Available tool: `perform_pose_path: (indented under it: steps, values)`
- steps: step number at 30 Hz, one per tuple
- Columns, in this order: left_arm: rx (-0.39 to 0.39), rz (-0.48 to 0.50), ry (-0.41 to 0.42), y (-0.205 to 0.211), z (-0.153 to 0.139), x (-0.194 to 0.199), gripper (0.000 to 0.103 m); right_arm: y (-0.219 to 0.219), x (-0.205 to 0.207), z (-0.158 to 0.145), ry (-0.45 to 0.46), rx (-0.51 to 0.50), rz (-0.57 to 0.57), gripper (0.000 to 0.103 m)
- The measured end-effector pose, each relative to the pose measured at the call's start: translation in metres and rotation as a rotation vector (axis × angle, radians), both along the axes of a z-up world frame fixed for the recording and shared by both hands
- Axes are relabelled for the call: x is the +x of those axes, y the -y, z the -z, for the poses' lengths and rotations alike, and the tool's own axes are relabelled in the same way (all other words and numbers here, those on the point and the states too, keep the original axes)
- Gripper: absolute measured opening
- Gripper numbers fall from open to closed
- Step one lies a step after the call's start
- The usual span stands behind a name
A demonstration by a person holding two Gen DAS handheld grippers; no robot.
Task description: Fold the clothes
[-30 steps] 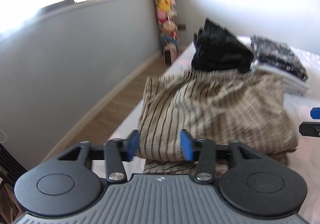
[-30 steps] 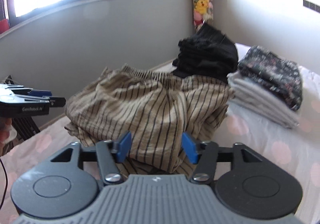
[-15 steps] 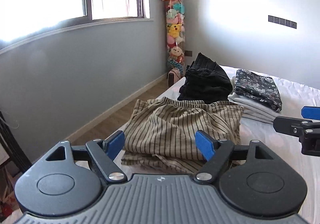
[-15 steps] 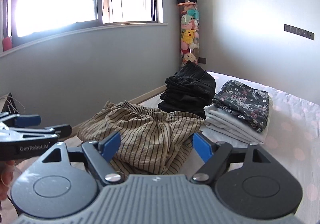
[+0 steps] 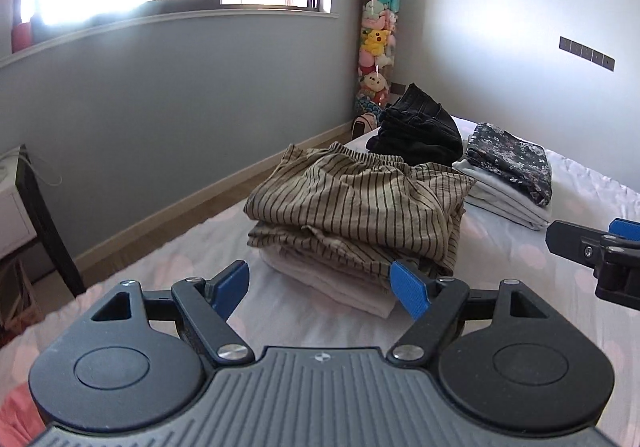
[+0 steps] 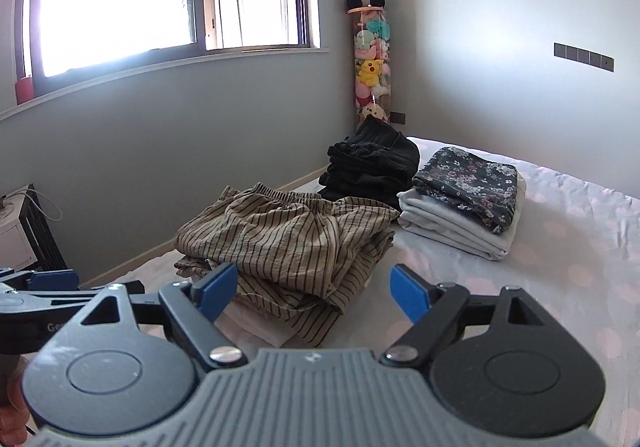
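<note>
A folded beige garment with dark stripes (image 5: 356, 207) lies on top of a folded white piece (image 5: 332, 279) on the bed; it also shows in the right wrist view (image 6: 288, 243). My left gripper (image 5: 322, 289) is open and empty, held back from the near side of the pile. My right gripper (image 6: 312, 289) is open and empty, also short of the pile. The right gripper shows at the right edge of the left wrist view (image 5: 592, 247). The left gripper shows at the left edge of the right wrist view (image 6: 36, 287).
A folded black pile (image 5: 420, 131) lies behind the striped one. A floral piece on folded white ones (image 5: 508, 171) lies to its right. The bed sheet (image 6: 560, 267) is white with pale dots. A tube of plush toys (image 6: 370, 59) stands in the corner. A dark rack (image 5: 36, 207) stands left.
Both grippers have opened wide, let go of the striped garment and pulled back and up from it. The striped garment now rests folded on the pile.
</note>
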State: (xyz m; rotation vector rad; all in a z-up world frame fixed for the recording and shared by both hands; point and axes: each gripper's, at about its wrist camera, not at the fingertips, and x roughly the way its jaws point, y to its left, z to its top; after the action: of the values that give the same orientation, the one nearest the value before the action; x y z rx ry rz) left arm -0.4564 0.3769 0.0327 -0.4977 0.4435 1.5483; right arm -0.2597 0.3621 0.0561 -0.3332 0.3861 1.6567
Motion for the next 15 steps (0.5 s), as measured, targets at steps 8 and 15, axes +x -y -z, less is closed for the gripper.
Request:
perform_pose_path:
  steps: [8,15]
  values:
    - [-0.034,-0.012,-0.035,0.032,0.011,0.012,0.092,0.034,-0.003,0.010,0.029,0.025,-0.012,0.086]
    - [-0.050,0.006,-0.055,0.051,0.014,0.023,0.092,0.054,0.001,0.018,0.032,0.033,-0.021,0.087]
